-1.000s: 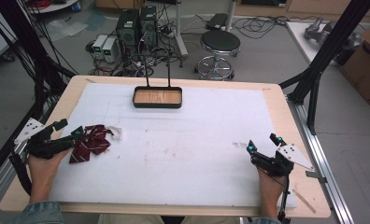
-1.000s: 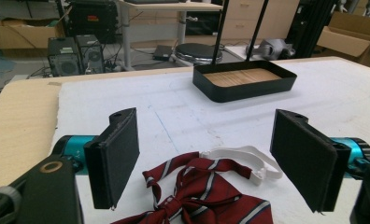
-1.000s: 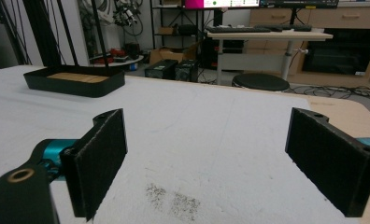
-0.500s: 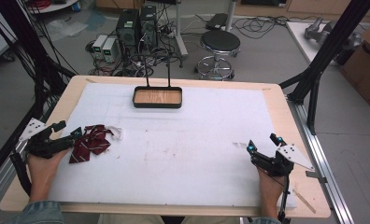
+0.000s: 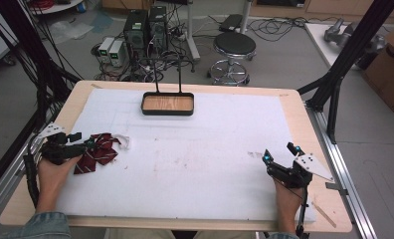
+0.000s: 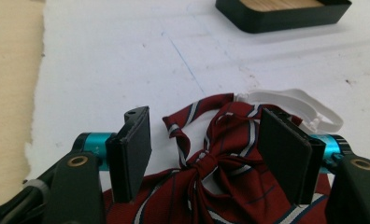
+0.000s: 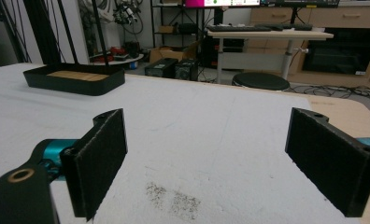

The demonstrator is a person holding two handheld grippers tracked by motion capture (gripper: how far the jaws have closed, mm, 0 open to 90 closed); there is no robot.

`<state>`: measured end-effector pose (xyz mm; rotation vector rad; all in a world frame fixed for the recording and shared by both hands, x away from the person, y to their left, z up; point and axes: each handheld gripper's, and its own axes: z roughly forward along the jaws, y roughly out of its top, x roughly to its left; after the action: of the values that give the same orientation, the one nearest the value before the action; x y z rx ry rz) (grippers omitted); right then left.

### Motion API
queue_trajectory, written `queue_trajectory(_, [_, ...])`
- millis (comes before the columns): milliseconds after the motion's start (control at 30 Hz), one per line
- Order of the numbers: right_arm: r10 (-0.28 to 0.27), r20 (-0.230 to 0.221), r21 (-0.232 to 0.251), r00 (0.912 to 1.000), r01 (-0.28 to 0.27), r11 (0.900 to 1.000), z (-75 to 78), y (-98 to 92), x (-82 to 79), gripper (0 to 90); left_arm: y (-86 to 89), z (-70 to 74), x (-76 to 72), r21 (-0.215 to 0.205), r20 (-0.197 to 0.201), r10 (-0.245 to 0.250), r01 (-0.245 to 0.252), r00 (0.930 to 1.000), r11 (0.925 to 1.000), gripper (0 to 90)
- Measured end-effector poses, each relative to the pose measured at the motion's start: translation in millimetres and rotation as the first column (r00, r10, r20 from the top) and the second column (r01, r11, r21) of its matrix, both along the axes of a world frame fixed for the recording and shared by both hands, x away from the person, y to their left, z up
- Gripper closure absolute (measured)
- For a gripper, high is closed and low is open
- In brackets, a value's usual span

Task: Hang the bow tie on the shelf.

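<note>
Currently, from the high view, I am watching the left gripper [image 5: 88,144] settling over the bow tie [image 5: 99,155] at the left edge of the white mat [image 5: 200,164]. The bow tie is lying flat and crumpled there, its white strap [image 5: 124,142] trailing toward the mat's middle, well apart from the tray [image 5: 167,104] at the far side. My guess is that the tray is waiting as the drop spot, which is why it is sitting clear and central. The left hand [image 5: 53,172] is lying low, forearm coming in from the bottom, gripper pointing level across the mat toward the right. The right gripper [image 5: 278,157] is resting on the mat near the right edge, far from the cloth, its hand [image 5: 284,199] doing nothing; I am reading it as parked out of the way.

Left gripper view next: the jaws are straddling the bow tie [image 6: 220,163], one either side of the knot [image 6: 202,163], and they have just been closing in. The pads are not yet pressing the cloth as far as I can tell, so I am calling the claw released, with the fabric between the jaws. The strap [image 6: 295,105] is looping out beyond the right jaw. The aim at the knot is looking sensible: that is the thickest, firmest part to pinch. The tray [image 6: 286,14] is showing at the top.

Right gripper view: the jaws are standing wide apart over bare mat [image 7: 220,140], nothing between them, claw released. The tray [image 7: 73,77] is sitting off to the left, farther away.
</note>
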<state>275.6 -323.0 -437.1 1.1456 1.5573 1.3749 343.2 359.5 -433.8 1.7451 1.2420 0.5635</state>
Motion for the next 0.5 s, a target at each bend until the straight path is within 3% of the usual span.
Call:
queue_trajectory(133, [0.002,0.000,0.000,1.0000,-0.002,1.000,0.0,0.0,0.1,11.9,-0.4,-4.6,2.7,0.020,-0.050,-0.011,0.012,0.9987,0.9997,39.1])
queue_trajectory(367, [0.002,0.001,-0.002,1.0000,-0.002,1.000,0.0,-0.2,0.1,11.9,-0.1,-11.8,5.1,0.061,-0.092,-0.019,0.025,0.9956,0.9978,43.0])
queue_trajectory(500, [0.001,0.000,0.000,1.0000,-0.001,1.000,0.0,0.1,0.0,11.9,-0.1,-14.8,5.7,0.068,-0.095,-0.021,0.027,0.9953,0.9973,43.3])
